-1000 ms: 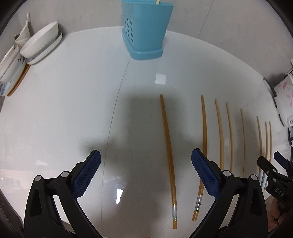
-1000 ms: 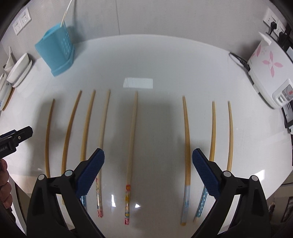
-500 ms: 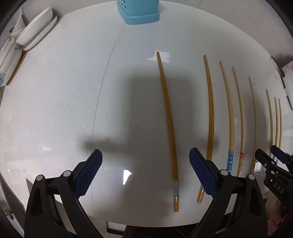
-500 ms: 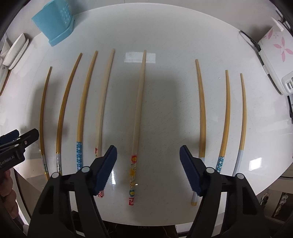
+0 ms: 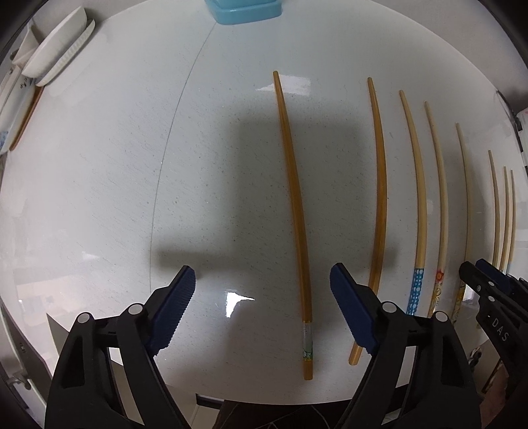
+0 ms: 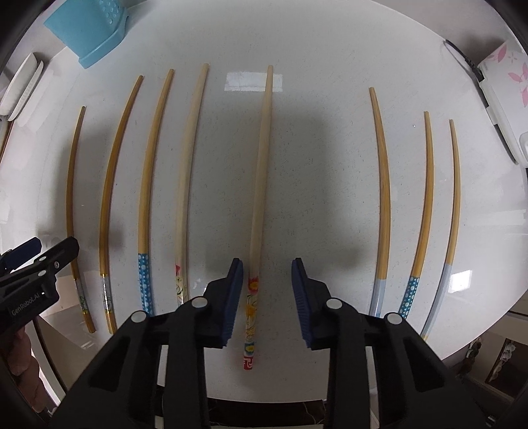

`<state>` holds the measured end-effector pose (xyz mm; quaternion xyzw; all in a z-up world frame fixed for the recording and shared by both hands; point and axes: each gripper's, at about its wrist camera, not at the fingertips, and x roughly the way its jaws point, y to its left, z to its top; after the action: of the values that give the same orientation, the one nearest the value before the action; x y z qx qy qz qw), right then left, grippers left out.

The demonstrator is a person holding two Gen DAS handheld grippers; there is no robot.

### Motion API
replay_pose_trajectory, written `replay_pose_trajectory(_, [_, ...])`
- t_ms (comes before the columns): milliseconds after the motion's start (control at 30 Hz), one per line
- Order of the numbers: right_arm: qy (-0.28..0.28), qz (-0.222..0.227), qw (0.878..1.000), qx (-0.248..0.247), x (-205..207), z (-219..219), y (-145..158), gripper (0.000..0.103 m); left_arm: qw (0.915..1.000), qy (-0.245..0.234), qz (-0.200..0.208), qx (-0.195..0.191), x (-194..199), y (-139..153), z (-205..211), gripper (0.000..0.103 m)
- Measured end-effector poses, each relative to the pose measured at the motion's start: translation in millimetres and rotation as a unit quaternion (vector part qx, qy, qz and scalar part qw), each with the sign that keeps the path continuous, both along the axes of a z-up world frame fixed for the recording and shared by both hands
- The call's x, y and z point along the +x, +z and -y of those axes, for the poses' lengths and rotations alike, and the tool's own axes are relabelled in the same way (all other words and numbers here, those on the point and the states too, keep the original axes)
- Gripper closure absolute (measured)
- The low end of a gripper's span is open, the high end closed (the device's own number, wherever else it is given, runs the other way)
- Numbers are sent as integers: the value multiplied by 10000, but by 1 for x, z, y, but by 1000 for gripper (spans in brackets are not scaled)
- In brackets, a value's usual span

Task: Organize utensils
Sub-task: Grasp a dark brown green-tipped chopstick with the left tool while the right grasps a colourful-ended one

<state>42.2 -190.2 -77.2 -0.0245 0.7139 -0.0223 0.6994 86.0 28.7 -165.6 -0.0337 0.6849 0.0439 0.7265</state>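
Several chopsticks lie side by side on the white table (image 5: 99,198). My left gripper (image 5: 262,274) points down at it, jaws closing. A plain amber chopstick (image 5: 293,198) lies between them, nearer the right pad and untouched. My right gripper (image 6: 266,267) has its jaws closing around a pale chopstick with a flowered red end (image 6: 260,165). That chopstick lies close to the left pad, and a gap shows on both sides. A blue utensil holder (image 6: 92,29) stands at the far left of the table. Each gripper shows at the edge of the other's view: the right gripper (image 5: 478,274) and the left gripper (image 6: 39,254).
White bowls and plates (image 5: 56,56) are stacked at the table's far left. A white appliance with pink flowers (image 6: 505,82) and its cable sit at the right edge. The table's front edge runs just below the chopsticks' decorated ends.
Both grippers have sunk toward the table and tipped to look straight down. The right jaws have narrowed a lot around the flowered chopstick. The left jaws have narrowed a little.
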Motion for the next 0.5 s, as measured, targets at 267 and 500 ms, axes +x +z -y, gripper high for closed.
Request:
replay_pose_trajectory(267, [-44,-117,9999,74,14,-11,-2,96,9999,22,-129,-42,8,-3,-2,50])
replay_pose_trajectory(500, [-117,-232,9996,143,29,-6,-8,97,9999,65,-104,-32,9,3,-2,97])
